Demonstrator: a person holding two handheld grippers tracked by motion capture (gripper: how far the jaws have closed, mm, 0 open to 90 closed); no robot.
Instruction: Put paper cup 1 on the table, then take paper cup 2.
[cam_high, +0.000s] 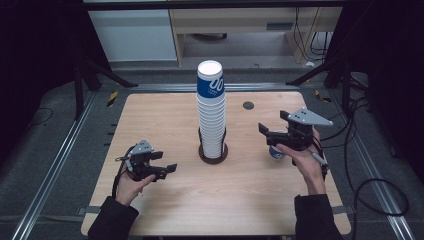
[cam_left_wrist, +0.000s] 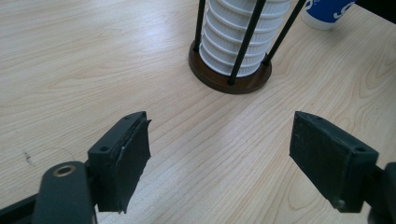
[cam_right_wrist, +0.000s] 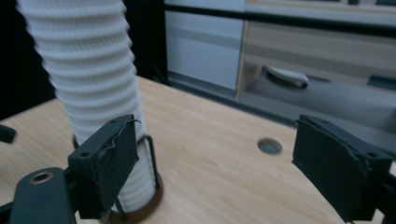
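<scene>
A tall stack of white ribbed paper cups (cam_high: 211, 115), topped by a blue cup with white lettering, stands in a brown round holder (cam_high: 214, 159) with thin black rods at the table's middle. A single blue cup (cam_high: 276, 151) stands on the table to its right, partly hidden below my right gripper (cam_high: 266, 134). That gripper hangs above the table, open, with nothing between its jaws (cam_right_wrist: 215, 158), and faces the stack (cam_right_wrist: 88, 70). My left gripper (cam_high: 166, 161) rests low at the front left, open and empty (cam_left_wrist: 219, 144), pointing at the holder (cam_left_wrist: 219, 79) and the blue cup (cam_left_wrist: 327, 11).
A small dark round hole (cam_high: 248, 105) sits in the wooden table (cam_high: 150, 115) behind the right gripper, seen also in the right gripper view (cam_right_wrist: 270, 146). Pale cabinets (cam_high: 135, 35) stand beyond the far edge. Black cables (cam_high: 370, 190) trail off the table's right side.
</scene>
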